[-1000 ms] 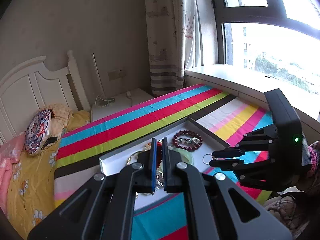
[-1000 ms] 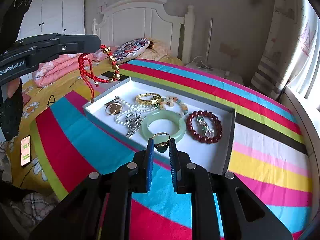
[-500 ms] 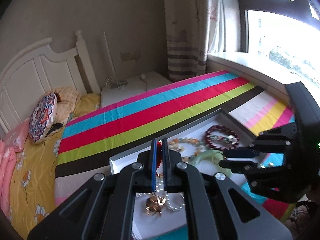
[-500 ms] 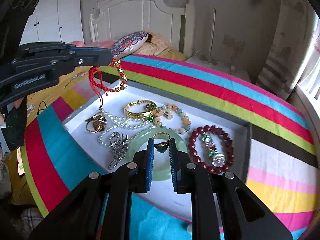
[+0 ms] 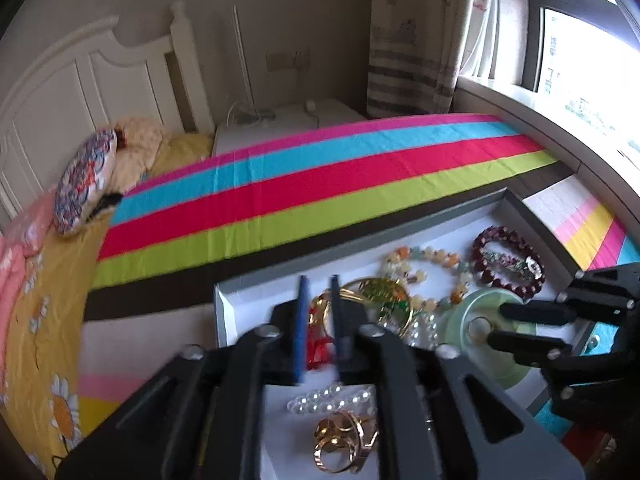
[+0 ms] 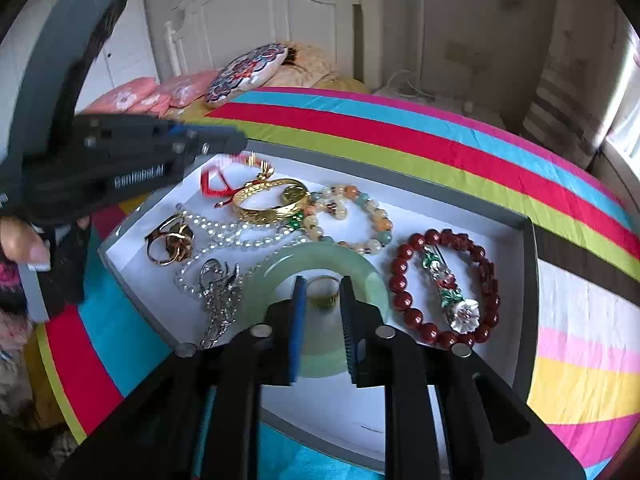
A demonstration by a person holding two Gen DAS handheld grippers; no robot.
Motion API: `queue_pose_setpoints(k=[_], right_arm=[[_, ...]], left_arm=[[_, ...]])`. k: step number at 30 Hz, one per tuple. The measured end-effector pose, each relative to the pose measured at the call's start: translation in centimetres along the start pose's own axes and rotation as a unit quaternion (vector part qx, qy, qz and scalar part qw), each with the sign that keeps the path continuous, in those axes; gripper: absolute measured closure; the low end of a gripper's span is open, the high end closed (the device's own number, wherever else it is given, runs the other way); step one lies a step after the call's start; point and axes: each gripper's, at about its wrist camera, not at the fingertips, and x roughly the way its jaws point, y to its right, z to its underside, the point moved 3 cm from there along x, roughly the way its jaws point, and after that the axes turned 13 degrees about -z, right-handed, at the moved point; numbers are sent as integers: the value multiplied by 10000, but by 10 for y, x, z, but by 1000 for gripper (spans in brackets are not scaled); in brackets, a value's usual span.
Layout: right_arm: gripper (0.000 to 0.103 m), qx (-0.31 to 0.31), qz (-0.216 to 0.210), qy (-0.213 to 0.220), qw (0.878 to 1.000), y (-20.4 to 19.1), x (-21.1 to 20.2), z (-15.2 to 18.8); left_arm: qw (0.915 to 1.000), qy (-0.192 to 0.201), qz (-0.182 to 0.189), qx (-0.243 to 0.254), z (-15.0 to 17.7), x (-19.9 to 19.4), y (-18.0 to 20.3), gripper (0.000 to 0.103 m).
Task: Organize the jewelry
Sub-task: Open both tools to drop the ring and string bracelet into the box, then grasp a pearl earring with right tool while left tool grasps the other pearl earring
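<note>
Gold ring [image 6: 323, 295] between opening right gripper [image 6: 322, 284] fingers, inside jade bangle [image 6: 320, 258].

A bed [image 6: 460, 140] spread with a striped cloth [image 6: 400, 128] carried a white jewelry tray [image 6: 528, 280] at centre; a round patterned cushion [image 6: 248, 70] and pink pillows [image 6: 132, 96] lay toward eleven o'clock.

R gripper [image 6: 322, 300] jaws opening, gold ring [image 6: 323, 294] loose between them inside jade bangle [image 6: 320, 260]; L gripper [image 6: 212, 140] over red cord bracelet [image 6: 216, 182] in white tray [image 6: 516, 280].
</note>
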Motion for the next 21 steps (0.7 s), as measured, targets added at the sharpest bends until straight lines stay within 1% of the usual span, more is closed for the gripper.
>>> queue_pose_setpoints(k=[1, 2, 3, 4, 5, 6, 8, 10, 13, 17, 21], right_arm=[[65, 40, -97, 62, 9999, 0, -3, 0], [58, 65, -151, 97, 9998, 1, -6, -1], [53, 87, -120, 165, 9998, 1, -11, -1], [44, 77, -51, 234, 9997, -1, -17, -1], [40, 59, -33, 300, 9995, -3, -22, 0], [38, 57, -88, 409, 9991, -6, -32, 2], [27, 47, -136, 562, 9983, -11, -45, 5], [21, -6, -112, 737, 9972, -16, -62, 11], [17, -7, -46, 819, 9966, -17, -80, 23], [17, 167, 50, 807, 9966, -8, -95, 46], [17, 398, 108, 759, 9963, 4, -104, 68]], left_arm=[[10000, -2, -74, -20, 1, 0, -1, 51], [9999, 47, -155, -31, 2, -2, -2, 31], [9995, 152, -260, -35, 4, -7, -3, 27], [9992, 204, -330, -24, 5, -12, -4, 24], [9990, 225, -385, -12, 6, -16, -4, 23], [9985, 279, -475, 3, 8, -23, -4, 21], [9968, 441, -667, 25, 11, -38, -3, 10], [9950, 608, -795, 26, 20, -57, 2, 6], [9959, 596, -684, 0, 35, -76, 14, 3], [9972, 549, -507, -18, 59, -93, 33, 3], [9969, 537, -535, 204, 78, -102, 56, 3]])
